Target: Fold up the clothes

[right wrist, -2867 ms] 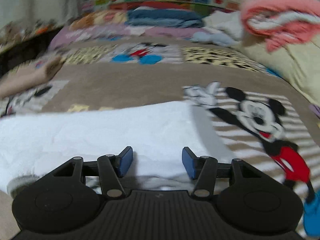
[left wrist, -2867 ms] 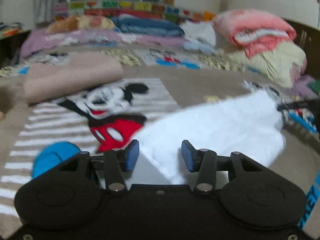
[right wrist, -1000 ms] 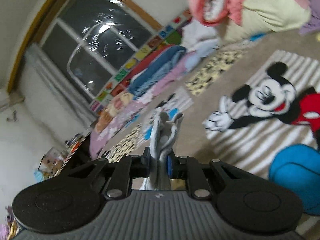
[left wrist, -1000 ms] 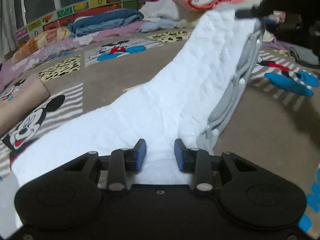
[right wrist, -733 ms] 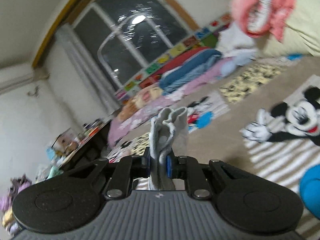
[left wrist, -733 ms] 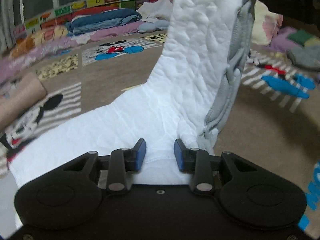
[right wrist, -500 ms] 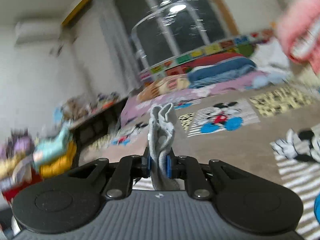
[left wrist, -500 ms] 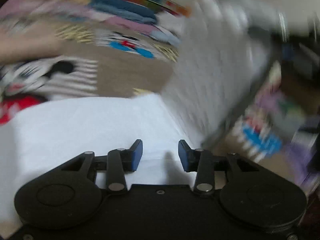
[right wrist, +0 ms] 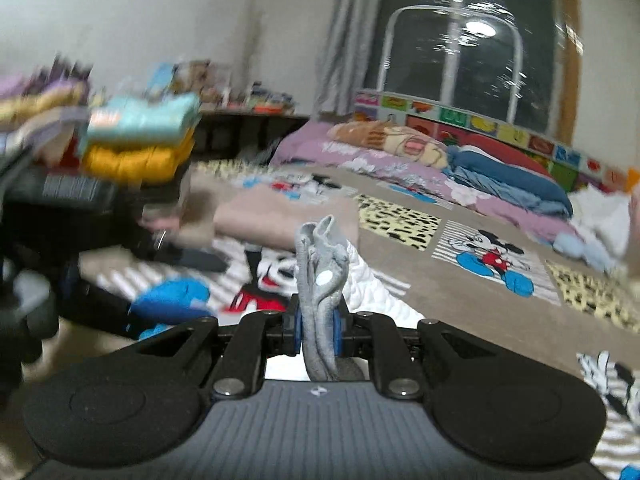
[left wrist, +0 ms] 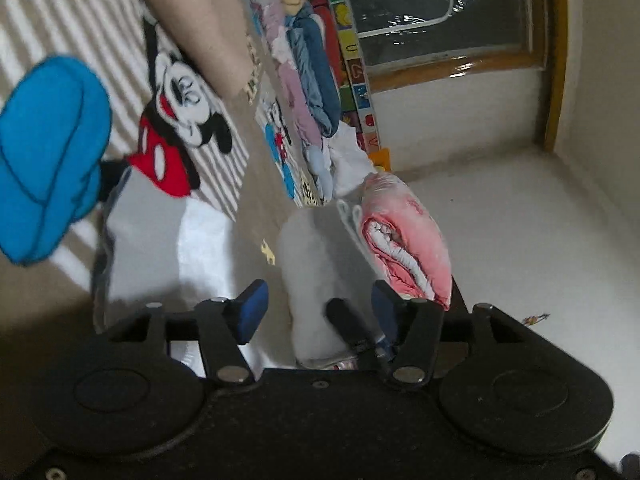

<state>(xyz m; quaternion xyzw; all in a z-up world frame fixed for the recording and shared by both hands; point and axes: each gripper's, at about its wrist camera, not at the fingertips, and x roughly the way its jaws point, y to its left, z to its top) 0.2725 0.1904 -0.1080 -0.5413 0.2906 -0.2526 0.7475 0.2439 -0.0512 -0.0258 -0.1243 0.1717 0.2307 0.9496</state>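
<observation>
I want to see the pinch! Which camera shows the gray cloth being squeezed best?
The right wrist view: the right gripper is shut on the gray cloth, centered. The left wrist view shows only white fabric, blurred.

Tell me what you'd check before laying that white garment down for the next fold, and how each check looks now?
1. Right gripper shut on the grey-edged white garment: ok.
2. Left gripper open, nothing clamped: ok, but the garment lies between its fingers.
3. Left gripper clear of the right one's finger, seen beside it: not ok, they look close.
4. Garment hanging flat, unbunched: cannot tell, blurred.
5. Bare Mickey Mouse blanket ahead for landing: ok.
6. Folded beige garment out of the way: ok.
</observation>
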